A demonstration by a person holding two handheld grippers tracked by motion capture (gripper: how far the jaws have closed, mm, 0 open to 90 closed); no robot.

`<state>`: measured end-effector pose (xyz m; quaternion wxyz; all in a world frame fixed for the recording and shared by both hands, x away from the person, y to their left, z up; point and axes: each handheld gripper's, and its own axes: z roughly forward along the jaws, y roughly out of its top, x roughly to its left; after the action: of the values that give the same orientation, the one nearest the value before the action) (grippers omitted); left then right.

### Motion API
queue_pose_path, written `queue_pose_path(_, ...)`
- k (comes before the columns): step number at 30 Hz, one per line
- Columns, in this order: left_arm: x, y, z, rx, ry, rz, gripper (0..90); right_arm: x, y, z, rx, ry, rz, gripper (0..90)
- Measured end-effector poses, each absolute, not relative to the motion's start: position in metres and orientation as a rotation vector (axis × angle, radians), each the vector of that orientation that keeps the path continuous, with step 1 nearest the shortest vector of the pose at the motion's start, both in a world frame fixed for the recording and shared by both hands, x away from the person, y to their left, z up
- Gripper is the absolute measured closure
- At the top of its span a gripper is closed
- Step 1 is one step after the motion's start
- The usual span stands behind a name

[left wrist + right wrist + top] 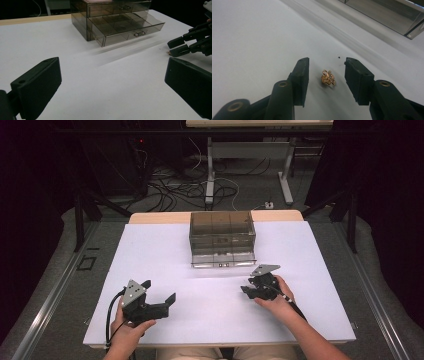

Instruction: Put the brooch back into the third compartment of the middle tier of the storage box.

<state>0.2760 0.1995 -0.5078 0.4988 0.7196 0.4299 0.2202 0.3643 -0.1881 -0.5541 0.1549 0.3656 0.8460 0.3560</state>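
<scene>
A small gold ring [328,78] with a twisted ornament lies on the white table, between the two jaws of my right gripper [327,62]. Neither pad touches it; there is a gap on both sides. That gripper [248,289] sits low over the table at the right, in front of a smoky clear drawer box [222,232]. The box's bottom drawer [125,27] is pulled out toward me and divided into compartments. My left gripper [160,291] rests at the front left, its jaws wide apart with nothing between them.
The white table sheet [150,250] spreads broadly around the box. Beyond the table's far edge are table legs and loose cables [200,190] on the floor. The pulled-out drawer's front edge [387,15] lies just beyond the right gripper.
</scene>
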Motion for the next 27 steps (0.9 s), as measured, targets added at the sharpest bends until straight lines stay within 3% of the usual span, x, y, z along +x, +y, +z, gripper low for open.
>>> queue_pose_path(27,0.2762,0.1993,-0.5082,1.739,1.044,0.526,0.8,0.3623,-0.191,-0.5622,1.074,2.405,1.056,73.7)
